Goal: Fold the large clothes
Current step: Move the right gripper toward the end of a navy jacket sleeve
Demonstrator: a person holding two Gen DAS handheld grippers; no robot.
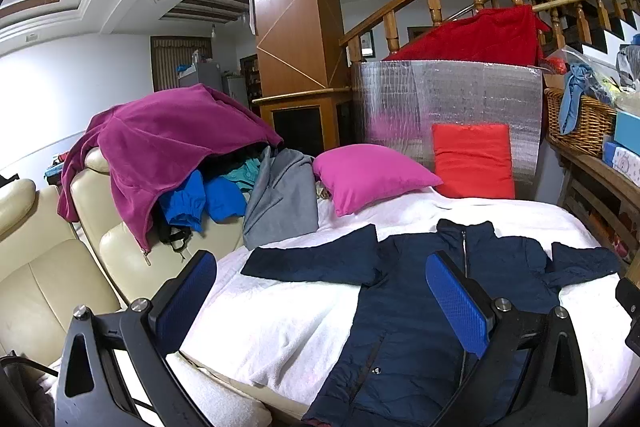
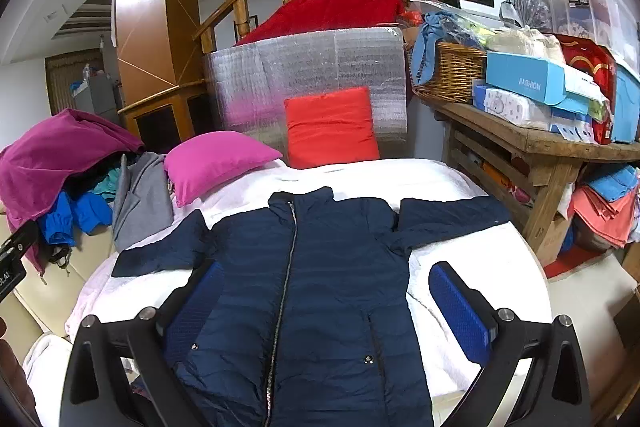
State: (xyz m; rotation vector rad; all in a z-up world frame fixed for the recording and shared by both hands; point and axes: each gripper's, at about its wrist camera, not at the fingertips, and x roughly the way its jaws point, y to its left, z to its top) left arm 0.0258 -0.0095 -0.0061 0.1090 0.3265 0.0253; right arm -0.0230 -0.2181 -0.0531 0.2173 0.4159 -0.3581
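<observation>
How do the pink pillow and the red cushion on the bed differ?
The pink pillow lies tilted low on the white blanket; the red cushion stands upright against the silver foil panel. The pink pillow sits left, beside the clothes pile; the red cushion sits centre. Both are plain, squarish and beyond the navy jacket.

Navy quilted jacket (image 2: pixel 320 267), zipped, flat, sleeves outspread, on white blanket (image 2: pixel 472 251)
</observation>
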